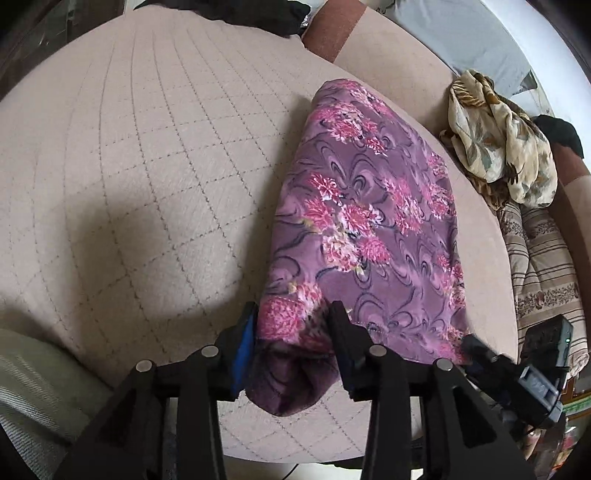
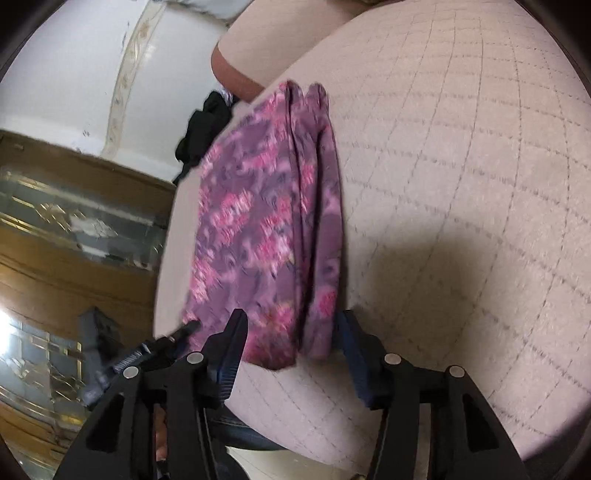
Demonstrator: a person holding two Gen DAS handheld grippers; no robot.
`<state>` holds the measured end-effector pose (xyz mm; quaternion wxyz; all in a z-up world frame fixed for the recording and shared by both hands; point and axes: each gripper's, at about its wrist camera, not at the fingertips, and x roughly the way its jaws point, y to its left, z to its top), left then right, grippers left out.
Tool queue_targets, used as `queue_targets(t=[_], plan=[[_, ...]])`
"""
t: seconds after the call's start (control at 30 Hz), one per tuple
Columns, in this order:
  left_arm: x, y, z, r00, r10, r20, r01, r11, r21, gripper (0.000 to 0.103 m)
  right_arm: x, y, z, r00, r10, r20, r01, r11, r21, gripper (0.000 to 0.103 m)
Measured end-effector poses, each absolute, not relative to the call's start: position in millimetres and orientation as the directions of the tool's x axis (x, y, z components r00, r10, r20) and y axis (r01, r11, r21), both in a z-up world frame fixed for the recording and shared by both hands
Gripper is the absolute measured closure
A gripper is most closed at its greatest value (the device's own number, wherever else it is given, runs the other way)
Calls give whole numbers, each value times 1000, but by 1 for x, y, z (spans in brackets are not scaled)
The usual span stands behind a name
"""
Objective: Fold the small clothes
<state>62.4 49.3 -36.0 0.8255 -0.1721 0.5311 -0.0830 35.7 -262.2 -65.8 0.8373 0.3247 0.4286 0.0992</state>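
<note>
A folded purple cloth with pink flowers (image 1: 369, 221) lies on a beige quilted cushion (image 1: 147, 166), close to its edge. My left gripper (image 1: 292, 310) stands over the cloth's near corner, which bunches up between the two fingers; the jaws are apart and do not clamp it. In the right wrist view the same cloth (image 2: 258, 221) shows layered folds on the cushion (image 2: 461, 147). My right gripper (image 2: 292, 314) straddles the other near corner with its jaws wide, and a gap shows beside the right finger. Each view shows part of the other gripper at its side.
A crumpled cream floral cloth (image 1: 498, 147) and striped fabric (image 1: 543, 266) lie past the cushion's right edge. A black garment (image 2: 207, 125) sits beyond the cloth's far end. A brown armrest (image 1: 328, 33) rises at the back. A wooden glass-fronted cabinet (image 2: 74, 221) stands beside the cushion.
</note>
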Motion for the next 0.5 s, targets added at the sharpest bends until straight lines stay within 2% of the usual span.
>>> queue_targets(t=[0.03, 0.07, 0.1, 0.13, 0.27, 0.33, 0.43, 0.5], plan=[[62, 53, -38, 416, -324, -849, -54, 924, -379, 64, 37, -260, -71, 600, 441, -667, 117, 777, 618, 48], [63, 56, -40, 410, -333, -849, -63, 918, -390, 64, 37, -261, -73, 600, 446, -665, 117, 773, 624, 59], [63, 58, -41, 407, -347, -845, -70, 911, -407, 64, 38, -263, -73, 601, 450, -661, 119, 767, 631, 85], [61, 60, -40, 409, -358, -840, -72, 904, -421, 64, 39, -265, -72, 597, 457, -660, 118, 763, 635, 89], [45, 57, -32, 455, -340, -823, -49, 913, -404, 64, 21, -267, -49, 653, 386, -651, 99, 809, 579, 89], [41, 51, -34, 456, -303, -837, -38, 933, -359, 64, 17, -258, -46, 648, 322, -690, 98, 864, 494, 89], [40, 42, -32, 471, -249, -846, -21, 956, -293, 64, 21, -248, -62, 590, 260, -765, 130, 904, 408, 83], [39, 41, -29, 482, -236, -844, -19, 960, -280, 64, 22, -250, -59, 603, 269, -751, 134, 894, 427, 78]])
